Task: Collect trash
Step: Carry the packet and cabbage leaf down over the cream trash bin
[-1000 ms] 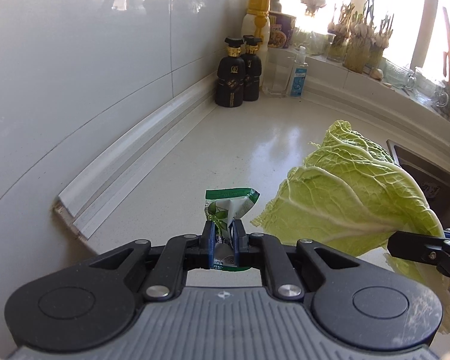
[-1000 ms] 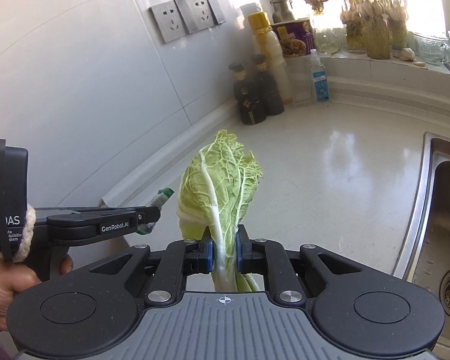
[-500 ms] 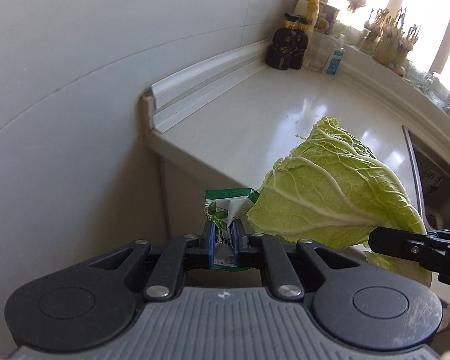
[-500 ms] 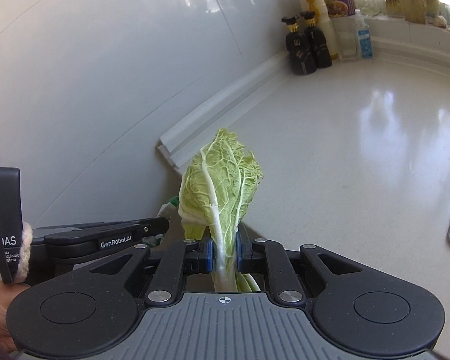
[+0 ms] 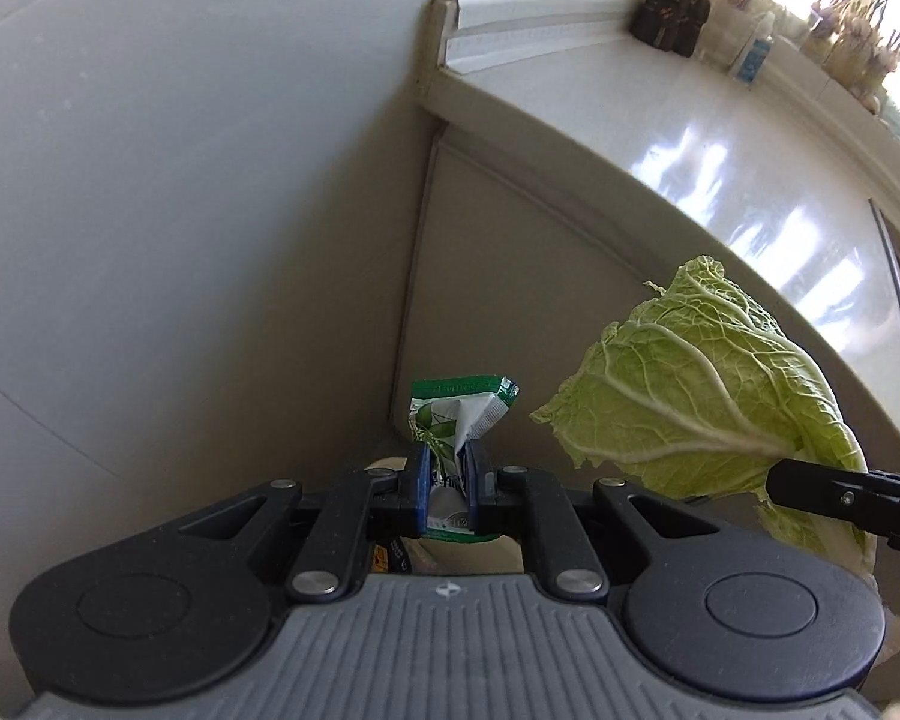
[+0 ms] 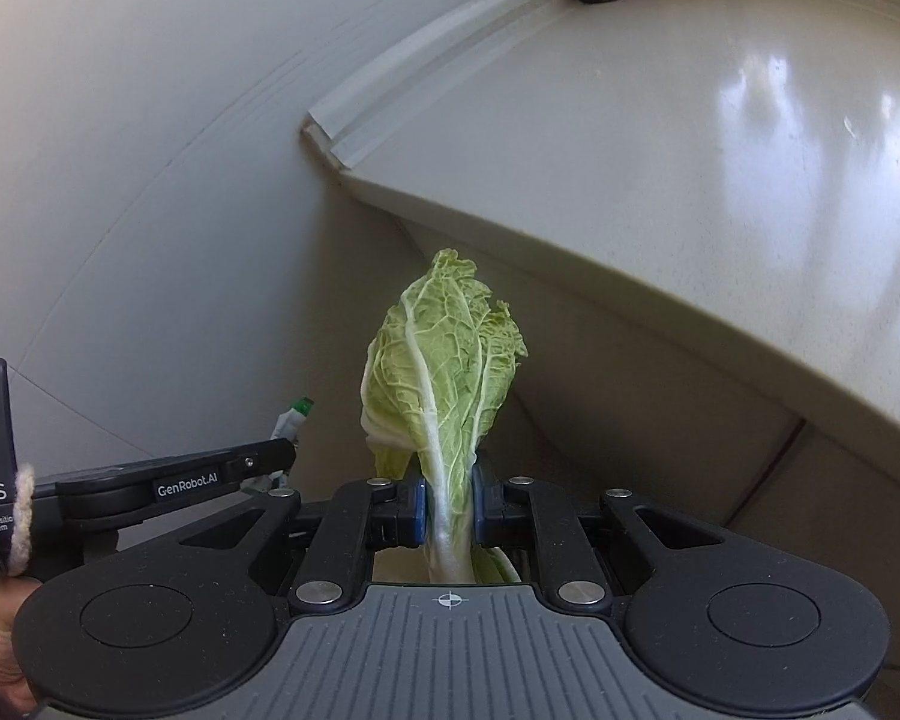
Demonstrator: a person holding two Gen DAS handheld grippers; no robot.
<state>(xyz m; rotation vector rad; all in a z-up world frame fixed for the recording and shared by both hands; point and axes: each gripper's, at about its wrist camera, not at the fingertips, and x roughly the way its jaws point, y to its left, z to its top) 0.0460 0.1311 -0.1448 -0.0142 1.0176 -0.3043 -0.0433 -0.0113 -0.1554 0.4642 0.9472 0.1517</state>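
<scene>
Centrally, a crumpled green-and-white wrapper (image 5: 459, 420) stands pinched between the closed pads of the left gripper (image 5: 447, 489). Just to that gripper's right, a cabbage leaf (image 6: 447, 360) is clamped by its white rib in the right gripper (image 6: 448, 507), blade pointing forward. Both pieces are held in the air off the desk (image 6: 720, 138), in front of its cabinet face (image 5: 510, 276). Step judged: transport to disposal. No bin is identifiable; the next move calls for locating one below, then opening each gripper above it.
</scene>
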